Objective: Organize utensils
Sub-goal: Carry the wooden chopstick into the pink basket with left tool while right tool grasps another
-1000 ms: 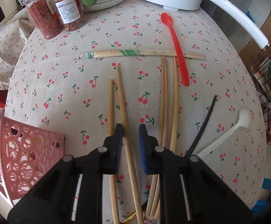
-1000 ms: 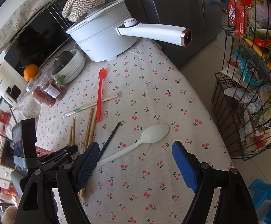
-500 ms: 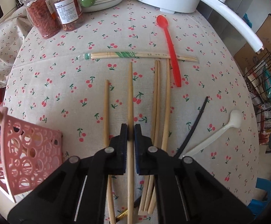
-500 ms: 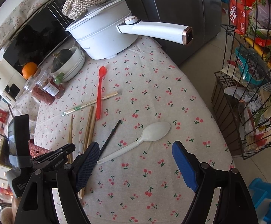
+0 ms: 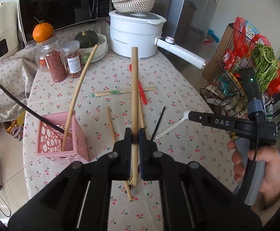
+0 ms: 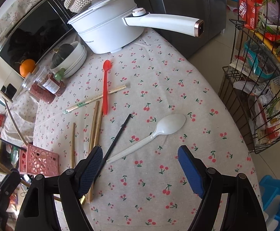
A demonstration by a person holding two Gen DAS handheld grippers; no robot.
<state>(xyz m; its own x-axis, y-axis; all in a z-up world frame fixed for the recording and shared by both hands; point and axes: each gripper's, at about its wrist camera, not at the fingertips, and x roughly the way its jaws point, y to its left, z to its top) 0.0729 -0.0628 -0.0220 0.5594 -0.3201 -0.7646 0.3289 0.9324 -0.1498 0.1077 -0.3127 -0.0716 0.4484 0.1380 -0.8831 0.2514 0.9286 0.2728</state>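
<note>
Gripping a wooden chopstick near its lower end, the left gripper has its jaws clenched tight on the stick, which points up and away from the camera, clear of the cherry-print tablecloth. A hold low on the shaft leaves most of the length free, which should make it easier to tip the stick into the pink basket.

That basket stands to the left of the held chopstick, near the table edge, and already has one wooden chopstick and a black chopstick leaning out of it, so it looks to be the collecting place. On the far side of the basket from the edge, more wooden chopsticks lie loose on the cloth, with another black chopstick, a white spoon, a red spoon and a wrapped pair of chopsticks farther out.

The right gripper hovers over the cloth beyond those, well apart from the basket, its jaws spread wide with nothing between them; the white spoon's handle lies just ahead of it, perhaps its next pick. A person's hand holds its handle. Farther back stand a white pot, two jars and a microwave.
</note>
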